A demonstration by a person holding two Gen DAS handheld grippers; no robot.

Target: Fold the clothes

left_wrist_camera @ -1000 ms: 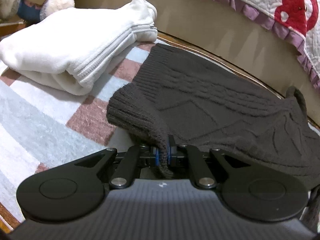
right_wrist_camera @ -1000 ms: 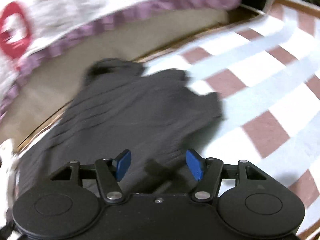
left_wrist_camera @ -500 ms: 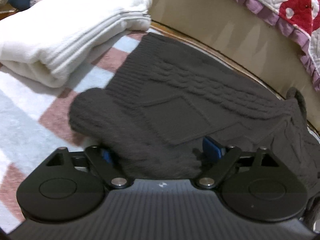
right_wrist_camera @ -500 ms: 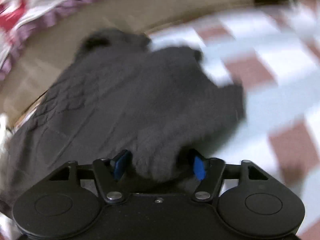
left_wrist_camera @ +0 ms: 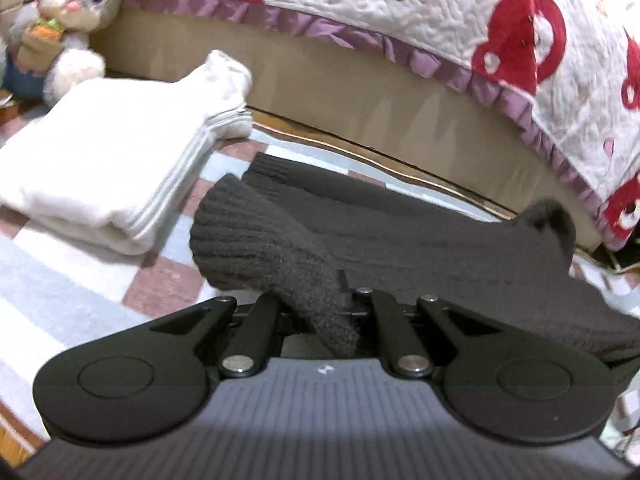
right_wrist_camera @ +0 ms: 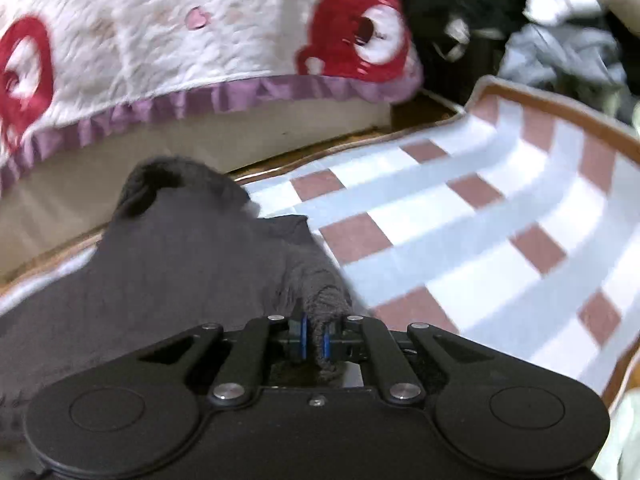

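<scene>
Dark sweater (left_wrist_camera: 400, 236): coarse ribbed knit, matt. White garment (left_wrist_camera: 100, 160), at 10 o'clock: soft fleecy cloth. Checked mat (right_wrist_camera: 460, 232): smooth woven cloth. Quilt (left_wrist_camera: 400, 12), at 12 o'clock: puckered stitched cotton, satin frill. Left gripper (left_wrist_camera: 320, 312): matt black plastic, bright metal pivots.

Your right gripper (right_wrist_camera: 315, 344) has its blue-padded fingers (right_wrist_camera: 303, 342) pinched on a bunched fold of the dark grey knit sweater (right_wrist_camera: 180, 264), which spreads away to the left over the checked mat (right_wrist_camera: 460, 220). Beyond the sweater you see a white quilt (right_wrist_camera: 180, 40) with red bear prints and a purple frill, and a blurred heap of clothes (right_wrist_camera: 540, 40) at upper right.
</scene>
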